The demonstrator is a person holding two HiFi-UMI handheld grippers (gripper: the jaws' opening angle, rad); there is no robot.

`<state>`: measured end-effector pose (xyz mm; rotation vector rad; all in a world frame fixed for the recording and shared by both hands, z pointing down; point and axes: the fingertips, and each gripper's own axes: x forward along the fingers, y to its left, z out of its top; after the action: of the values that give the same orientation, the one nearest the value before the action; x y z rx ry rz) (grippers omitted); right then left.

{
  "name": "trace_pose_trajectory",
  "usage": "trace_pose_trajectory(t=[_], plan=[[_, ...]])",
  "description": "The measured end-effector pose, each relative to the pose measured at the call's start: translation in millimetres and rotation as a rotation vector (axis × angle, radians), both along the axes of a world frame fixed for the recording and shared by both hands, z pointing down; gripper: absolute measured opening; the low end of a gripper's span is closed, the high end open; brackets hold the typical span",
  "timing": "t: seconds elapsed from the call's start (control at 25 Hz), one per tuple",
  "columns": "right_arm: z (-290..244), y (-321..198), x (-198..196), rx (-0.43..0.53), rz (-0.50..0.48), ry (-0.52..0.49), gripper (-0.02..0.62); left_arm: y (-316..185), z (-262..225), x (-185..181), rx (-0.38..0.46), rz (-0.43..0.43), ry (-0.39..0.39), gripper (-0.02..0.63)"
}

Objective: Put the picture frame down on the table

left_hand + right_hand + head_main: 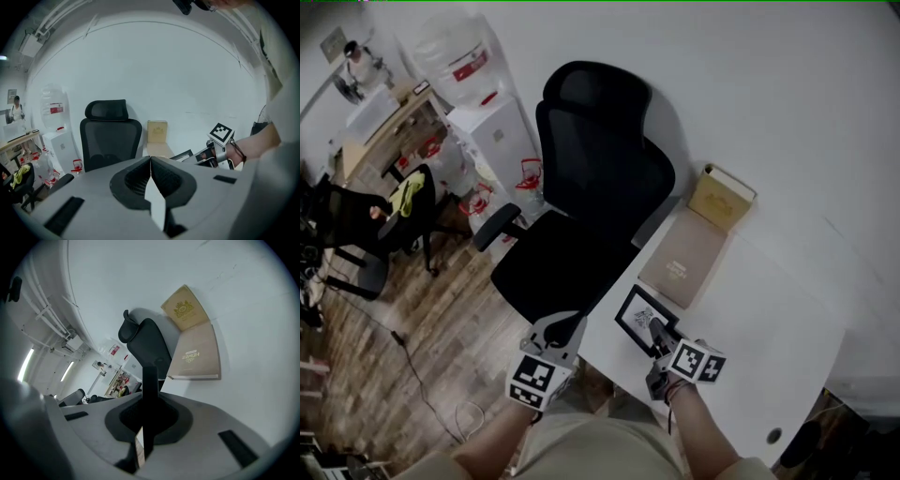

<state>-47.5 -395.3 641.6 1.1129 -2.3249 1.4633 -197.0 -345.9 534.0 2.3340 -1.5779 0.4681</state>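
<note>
Head view: my right claw [657, 330] has the picture frame [637, 312] at the near left corner of the white table [750, 319], and my left claw [561, 330] hangs off the table's left edge, near the black chair [591, 187]. Left gripper view: my jaws are pressed together with nothing between them. Right gripper view: my jaws are clamped on the frame's dark edge, and a tan book [197, 355] lies farther off on the table.

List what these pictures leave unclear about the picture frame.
Whether the picture frame rests on the table: in the head view, the right gripper covers its near edge.
Its image: too small in the head view, and seen edge-on in the right gripper view.
</note>
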Motion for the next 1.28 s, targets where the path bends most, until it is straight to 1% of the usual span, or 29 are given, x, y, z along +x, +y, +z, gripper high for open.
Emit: trace_pose_trajectory(t=[0.16,0.36,0.52,0.64,0.8,1.0,1.16,1.28], plan=[[13,-9,-8,-0.048,0.05,0.009,0.032,-19,15,-5,-0.037,0.093,0.009,0.021],[34,-11,-26,-0.094,0.086,0.037,0.032,-38,32,-18,-0.079,0.181,0.026,0.021],[52,-12,-34,-0.15,0.129,0.013,0.032,-49,49,-23,-0.134,0.222,0.058,0.021],[62,-14,-38,-0.166,0.145,0.014,0.035,-51,59,-23,-0.161,0.256,0.074,0.021],[77,-20,-33,-0.171,0.187,0.068,0.061,-51,72,-23,-0.189,0.302,0.076,0.021],[92,-21,-24,-0.154,0.196,0.182,0.126,-50,88,-28,-0.237,0.346,0.076,0.021],[99,-25,-15,-0.112,0.193,0.295,0.187,-50,96,-28,-0.26,0.372,0.076,0.021],[105,-27,-9,-0.082,0.192,0.354,0.225,-51,102,-27,-0.26,0.377,0.073,0.021]])
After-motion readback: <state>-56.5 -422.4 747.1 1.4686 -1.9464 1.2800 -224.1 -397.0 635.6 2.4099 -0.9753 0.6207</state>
